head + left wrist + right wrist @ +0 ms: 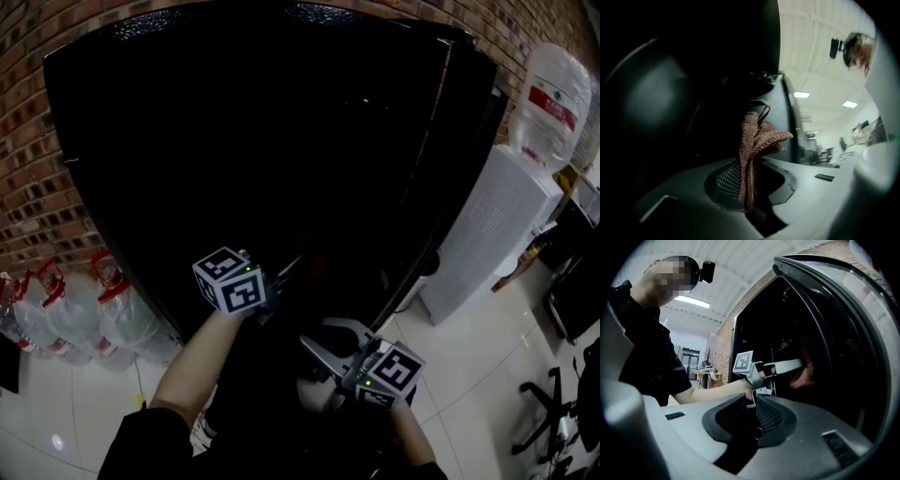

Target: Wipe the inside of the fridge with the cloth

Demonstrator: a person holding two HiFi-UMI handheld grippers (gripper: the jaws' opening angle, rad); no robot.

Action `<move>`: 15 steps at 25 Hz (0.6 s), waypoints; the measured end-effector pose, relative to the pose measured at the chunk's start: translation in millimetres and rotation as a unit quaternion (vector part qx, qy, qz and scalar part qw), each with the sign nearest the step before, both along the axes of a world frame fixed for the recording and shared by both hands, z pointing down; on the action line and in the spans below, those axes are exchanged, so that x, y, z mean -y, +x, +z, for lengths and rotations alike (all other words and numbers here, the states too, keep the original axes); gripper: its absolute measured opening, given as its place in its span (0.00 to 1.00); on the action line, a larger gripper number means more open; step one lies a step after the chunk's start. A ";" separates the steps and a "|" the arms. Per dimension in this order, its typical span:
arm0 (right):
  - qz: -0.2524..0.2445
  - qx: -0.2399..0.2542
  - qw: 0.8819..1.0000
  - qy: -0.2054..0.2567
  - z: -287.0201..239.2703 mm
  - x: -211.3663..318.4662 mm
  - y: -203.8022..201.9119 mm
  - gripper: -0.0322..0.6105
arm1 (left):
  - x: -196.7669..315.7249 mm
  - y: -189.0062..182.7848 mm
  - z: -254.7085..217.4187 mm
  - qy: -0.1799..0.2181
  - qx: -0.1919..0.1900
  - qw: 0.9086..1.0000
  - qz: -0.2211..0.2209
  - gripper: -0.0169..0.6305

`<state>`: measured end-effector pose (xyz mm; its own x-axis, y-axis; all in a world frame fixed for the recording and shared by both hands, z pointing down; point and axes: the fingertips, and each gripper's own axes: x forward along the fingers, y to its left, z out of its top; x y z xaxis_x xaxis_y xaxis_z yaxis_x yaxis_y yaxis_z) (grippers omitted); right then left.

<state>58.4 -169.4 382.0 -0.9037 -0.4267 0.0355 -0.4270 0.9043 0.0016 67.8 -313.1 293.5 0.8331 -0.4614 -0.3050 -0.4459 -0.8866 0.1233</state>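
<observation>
Tall black fridge (234, 122) fills the head view from 9 round to 2 o'clock; its interior is too dark to make out shelves or walls. Left tool (799, 365) is clamped on a brown terry cloth (757, 140). The folds stand up out of the closed jaws toward 12 o'clock in the left gripper view, with a loose flap off to 2 o'clock. Seen from the right gripper view, the left tool reaches past the door frame into the dark cavity, cloth end showing dimly at about 3 o'clock of that frame. Whether the cloth touches any inner surface cannot be told. Right tool (751, 404) has its jaws together with nothing between them; it hangs outside the fridge at 5 o'clock in the head view, idle. Judged progress: cloth is in hand, fridge looks open, tool is at or just inside the opening. Wiping is judged barely started or about to start. No surface shows as wiped or unwiped in this light, so nearly all of the interior counts as left to do.
</observation>
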 end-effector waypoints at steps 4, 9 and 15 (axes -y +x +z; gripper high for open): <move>-0.004 0.000 1.000 -0.004 3.1 -4.3 -0.4 0.16 | -28.9 23.1 16.1 0.028 0.042 0.997 0.065 0.13; -0.011 0.011 1.000 -0.008 5.0 -6.4 -2.7 0.16 | -42.2 43.4 36.5 0.033 0.073 0.991 0.107 0.13; -0.010 0.011 1.000 -0.015 11.5 1.2 0.4 0.16 | -24.3 52.8 46.1 0.051 0.114 0.988 0.089 0.14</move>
<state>58.8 -170.6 393.6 -0.9124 -0.4084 0.0282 -0.4093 0.9117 -0.0354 120.6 -288.8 339.7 0.9508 -0.2771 -0.1382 -0.2870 -0.9562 -0.0569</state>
